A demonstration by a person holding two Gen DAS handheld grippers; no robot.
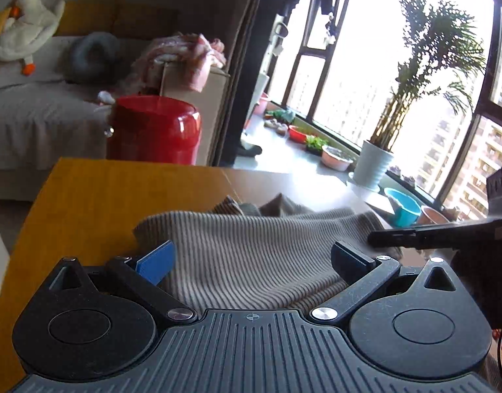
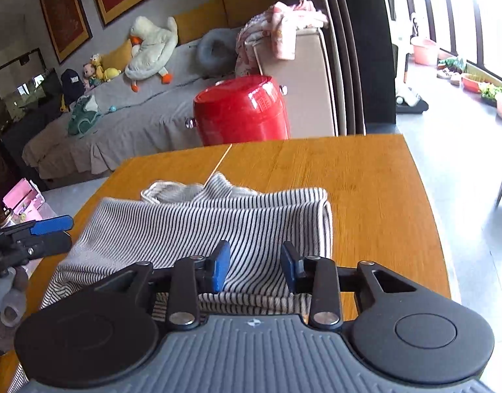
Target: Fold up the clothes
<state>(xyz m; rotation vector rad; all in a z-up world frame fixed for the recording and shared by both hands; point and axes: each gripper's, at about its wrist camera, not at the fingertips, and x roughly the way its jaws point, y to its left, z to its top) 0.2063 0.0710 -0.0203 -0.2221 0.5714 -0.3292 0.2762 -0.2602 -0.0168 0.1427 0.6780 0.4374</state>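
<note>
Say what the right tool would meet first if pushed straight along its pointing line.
Probably the striped garment lying on the wooden table: the right tool angles down at it, jaws open, nothing between. Depth is unclear.

Striped garment [image 2: 205,229] on wooden table [image 2: 365,190]

Both cameras ride their grippers, tilted down, close over the striped garment [image 2: 198,229] on the wooden table [image 2: 365,190]. The left faces the window [image 1: 382,65], the right the sofa [image 2: 126,111]; both catch the red bin [image 1: 152,131].
</note>
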